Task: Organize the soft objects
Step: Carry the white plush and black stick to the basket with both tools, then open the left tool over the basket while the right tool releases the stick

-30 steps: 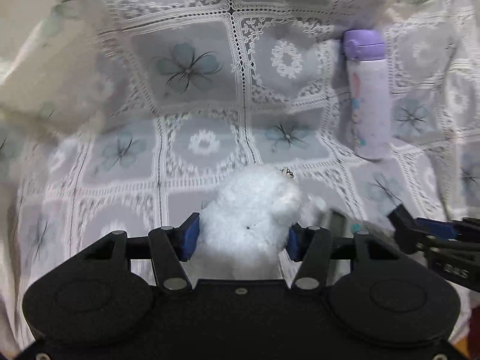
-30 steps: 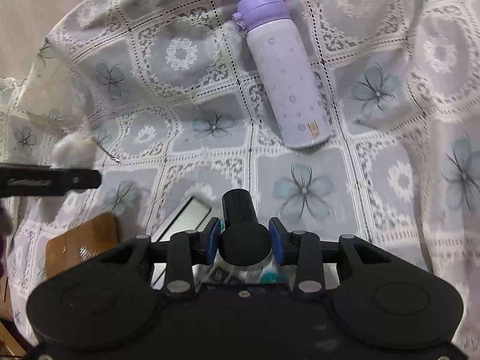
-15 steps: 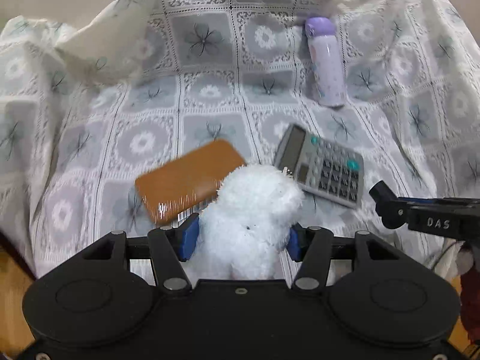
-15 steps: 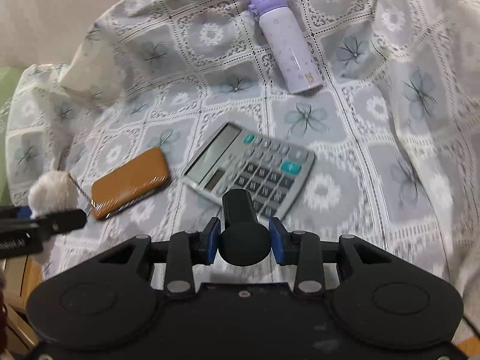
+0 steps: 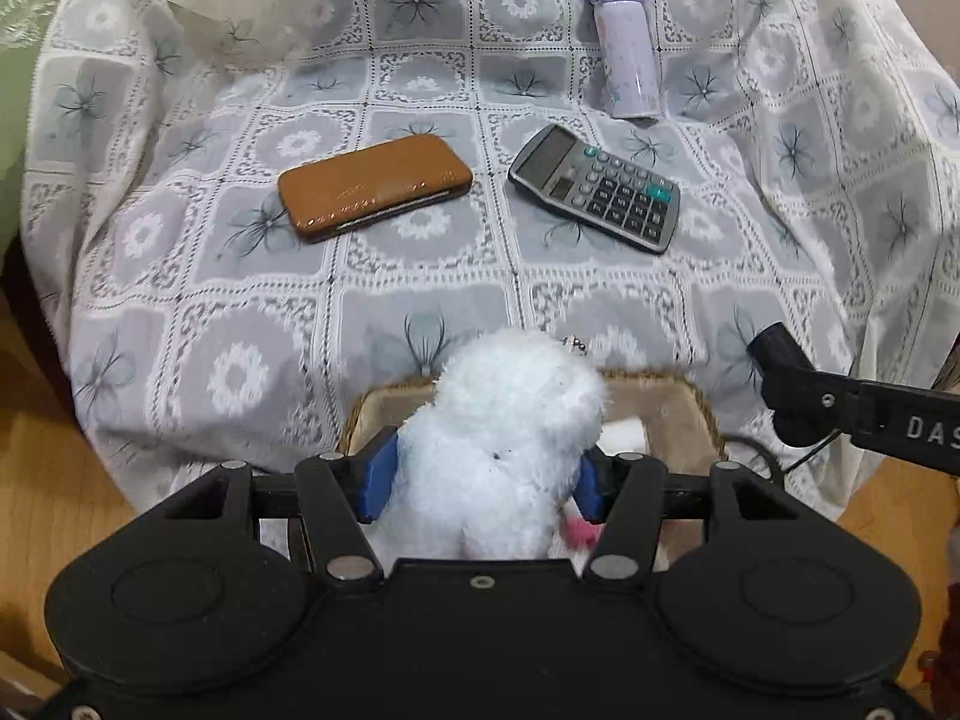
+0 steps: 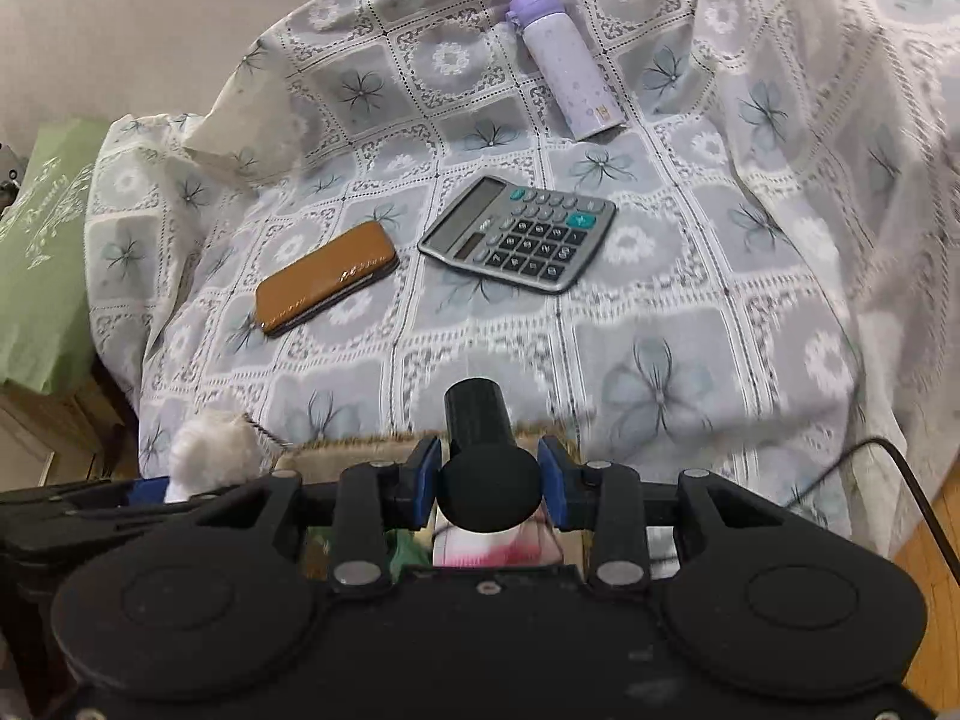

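A: Where's the plush?

B: The white fluffy toy (image 5: 504, 438) sits squeezed between the blue pads of the left gripper (image 5: 483, 477), which is clamped onto it from both sides. A small metal chain shows at its top. It hangs over the woven basket (image 5: 690, 402) at the near edge of the covered surface; whether it touches the basket I cannot tell.

A: And the other claw?

B: The right gripper (image 6: 491, 483) is closed narrow on a black cylinder (image 6: 483, 450) with a rounded end facing the camera. Its blue pads (image 6: 427, 480) press the cylinder from each side. Below it, the basket's rim (image 6: 354, 441) is visible, with something white and pink inside, too blurred to name.

A: What lies around them?

B: A lace cloth (image 5: 420, 300) with grey flower squares covers the surface. On it, well beyond the basket, lie a brown case (image 5: 375, 186) and, just to its right, a grey calculator (image 5: 594, 189), apart from each other. Farther back lies a lilac bottle (image 5: 624, 45) on its side, cap pointing away. In the right wrist view, a green bag (image 6: 42, 252) stands off the left edge of the cloth, and wooden floor (image 5: 54, 480) shows below
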Tool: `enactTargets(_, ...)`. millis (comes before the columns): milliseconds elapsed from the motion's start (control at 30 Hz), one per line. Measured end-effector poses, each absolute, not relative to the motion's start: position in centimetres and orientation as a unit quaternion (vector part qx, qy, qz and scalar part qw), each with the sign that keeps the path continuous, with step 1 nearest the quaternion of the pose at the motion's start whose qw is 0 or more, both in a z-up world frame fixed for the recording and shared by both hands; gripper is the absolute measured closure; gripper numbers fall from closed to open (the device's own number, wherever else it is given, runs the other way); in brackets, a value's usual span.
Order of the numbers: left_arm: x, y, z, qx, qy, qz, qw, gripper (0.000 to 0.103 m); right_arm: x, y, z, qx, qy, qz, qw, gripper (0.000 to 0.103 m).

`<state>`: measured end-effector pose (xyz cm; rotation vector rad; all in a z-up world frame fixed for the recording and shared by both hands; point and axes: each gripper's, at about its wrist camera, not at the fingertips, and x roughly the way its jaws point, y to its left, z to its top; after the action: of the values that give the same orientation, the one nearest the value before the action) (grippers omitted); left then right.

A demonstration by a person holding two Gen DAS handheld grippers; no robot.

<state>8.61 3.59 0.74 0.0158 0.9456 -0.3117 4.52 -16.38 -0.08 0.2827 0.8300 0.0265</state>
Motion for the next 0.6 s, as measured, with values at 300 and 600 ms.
enactTargets(300,4.4,2.7,-0.2,0.012,0.446,-0.128,0.886,0.047,-0.2,-16.3,-0.5,0.134,0.392,0.006,0.91,0.068)
enactTargets(600,3.3,2.8,-2.0,0.0,0.472,-0.128,0.872,0.041,-1.4,-15.1,-1.3,0.105,0.401,0.012,0.91,0.068)
